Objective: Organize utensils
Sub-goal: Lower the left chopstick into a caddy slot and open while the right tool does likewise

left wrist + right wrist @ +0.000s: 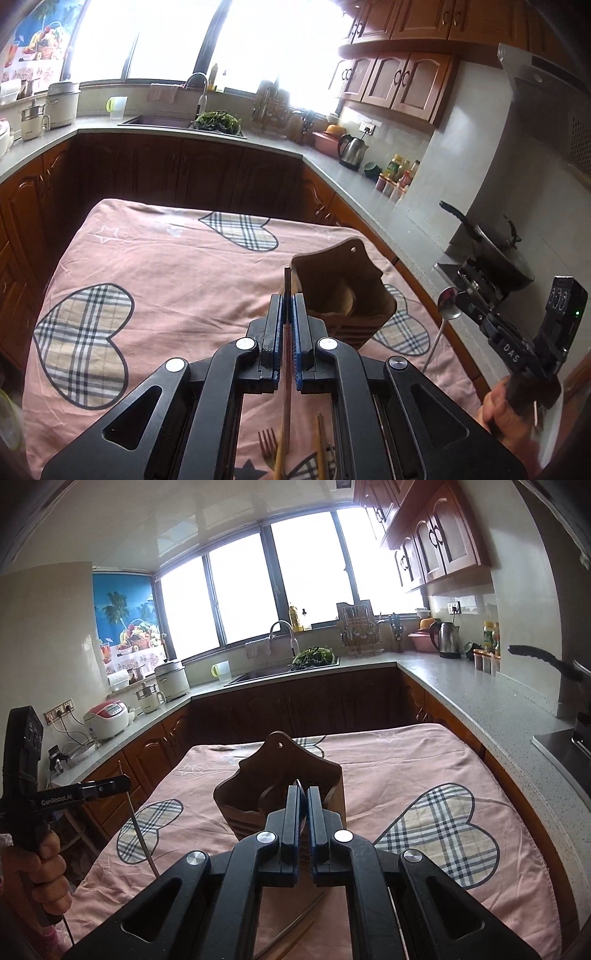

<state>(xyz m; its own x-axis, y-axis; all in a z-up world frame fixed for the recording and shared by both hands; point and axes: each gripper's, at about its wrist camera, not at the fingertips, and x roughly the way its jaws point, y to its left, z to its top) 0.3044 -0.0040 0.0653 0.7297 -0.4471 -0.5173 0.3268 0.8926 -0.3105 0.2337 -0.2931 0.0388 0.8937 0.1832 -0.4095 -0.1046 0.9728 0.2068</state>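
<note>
Wooden chopstick (287, 295) sits clamped in left jaws; right jaws pinch a spoon (448, 301).

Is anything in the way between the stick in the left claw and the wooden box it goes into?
Nothing visible blocks it. The left claw is shut on a chopstick, whose tip is just left of the wooden holder. The holder's open top is uncovered. The right claw, gripping a spoon, is off to the right.
</note>
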